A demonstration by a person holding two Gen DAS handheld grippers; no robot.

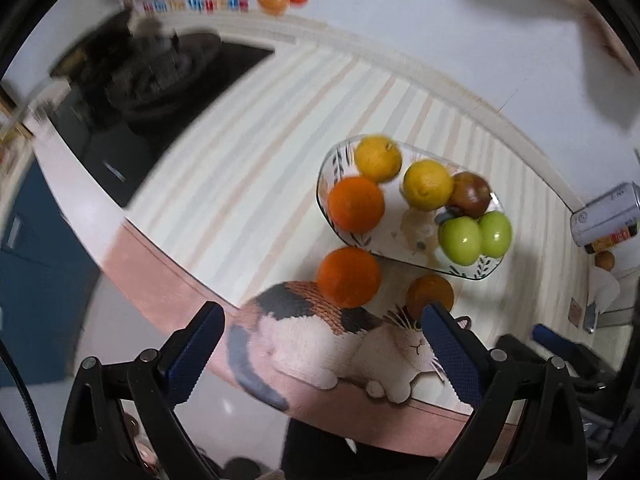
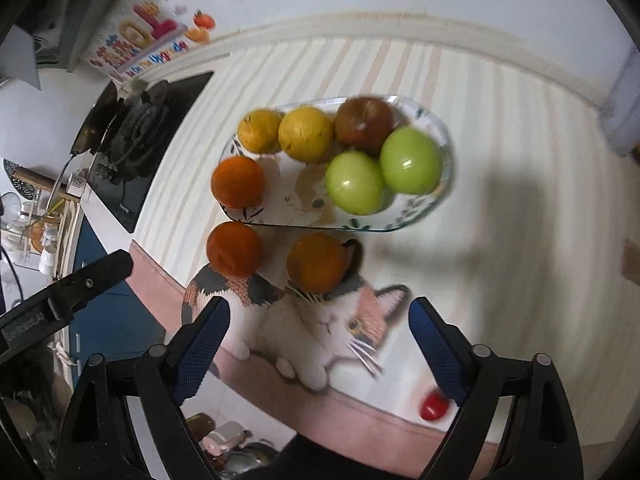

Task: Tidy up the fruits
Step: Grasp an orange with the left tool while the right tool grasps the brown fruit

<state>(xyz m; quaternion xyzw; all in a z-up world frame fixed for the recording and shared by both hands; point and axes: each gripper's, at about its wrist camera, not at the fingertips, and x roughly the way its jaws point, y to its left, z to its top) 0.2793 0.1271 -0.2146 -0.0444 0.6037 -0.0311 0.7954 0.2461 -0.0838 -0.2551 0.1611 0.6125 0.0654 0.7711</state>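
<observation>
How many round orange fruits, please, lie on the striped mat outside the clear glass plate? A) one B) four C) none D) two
D: two round orange fruits lie on the striped mat beside the near edge of the clear glass plate, while a third orange one sits on the plate.

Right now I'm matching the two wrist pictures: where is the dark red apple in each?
Left wrist: red apple at the plate's right end, behind the green apples.
Right wrist: red apple at the plate's far edge, upper middle, behind the green apples.
Shared landmark: the glass plate.
</observation>
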